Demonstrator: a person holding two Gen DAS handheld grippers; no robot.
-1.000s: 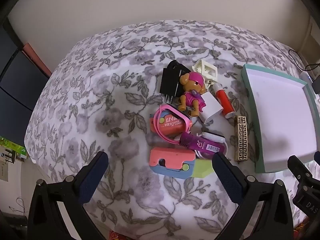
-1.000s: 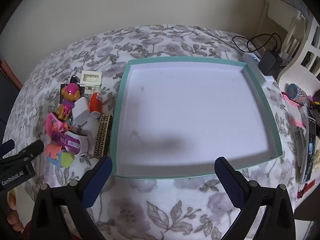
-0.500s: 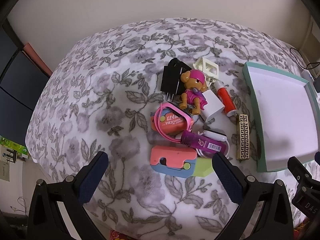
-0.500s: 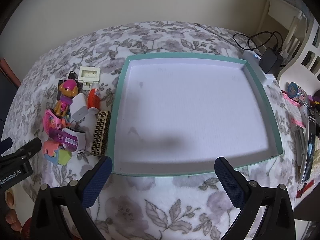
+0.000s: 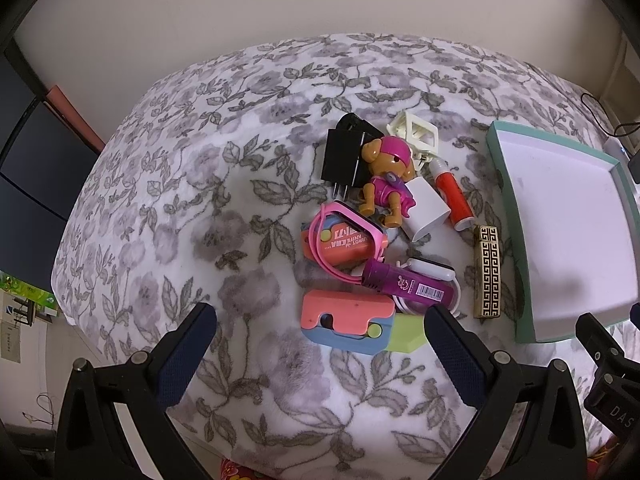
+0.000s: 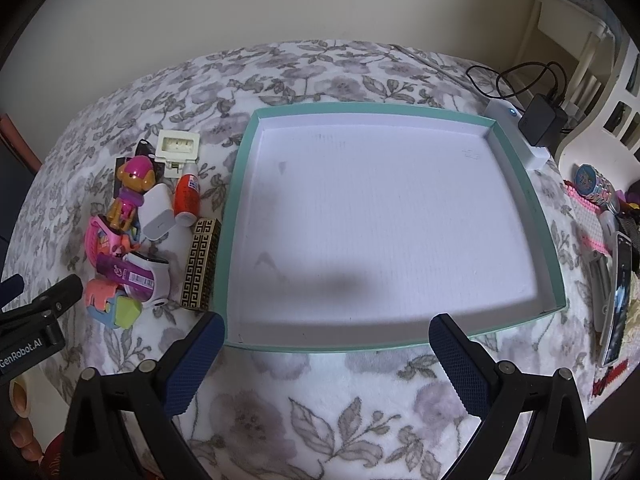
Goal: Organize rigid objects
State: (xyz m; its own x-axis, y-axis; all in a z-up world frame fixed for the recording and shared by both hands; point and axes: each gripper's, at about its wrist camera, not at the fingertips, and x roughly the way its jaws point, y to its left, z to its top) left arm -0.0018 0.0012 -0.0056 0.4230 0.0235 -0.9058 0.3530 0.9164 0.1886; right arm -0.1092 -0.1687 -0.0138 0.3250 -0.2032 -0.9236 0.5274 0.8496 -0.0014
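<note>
A heap of small items lies on the floral blanket (image 5: pixel 224 216): a toy dog (image 5: pixel 386 172), a black plug (image 5: pixel 346 156), a white charger (image 5: pixel 428 208), a red tube (image 5: pixel 452 196), a pink-strapped orange case (image 5: pixel 340 240), a purple tube (image 5: pixel 408 286), a pink and blue block (image 5: pixel 346 320) and a gold patterned bar (image 5: pixel 487 270). My left gripper (image 5: pixel 320 330) hovers open just short of the block. To the right sits a teal tray (image 6: pixel 520 184) with nothing in it. My right gripper (image 6: pixel 326 340) is open over the tray's near rim.
A black adapter with a cable (image 6: pixel 542 120) and a white box (image 6: pixel 516 136) lie beyond the tray's far right corner. Trinkets and a phone (image 6: pixel 618 296) crowd the right edge. A dark cabinet (image 5: pixel 28 184) stands left of the bed. A hand (image 6: pixel 20 420) shows at lower left.
Both grippers have crept forward a little, so the heap and the tray sit slightly lower and nearer in view. Nothing on the blanket has been moved.
</note>
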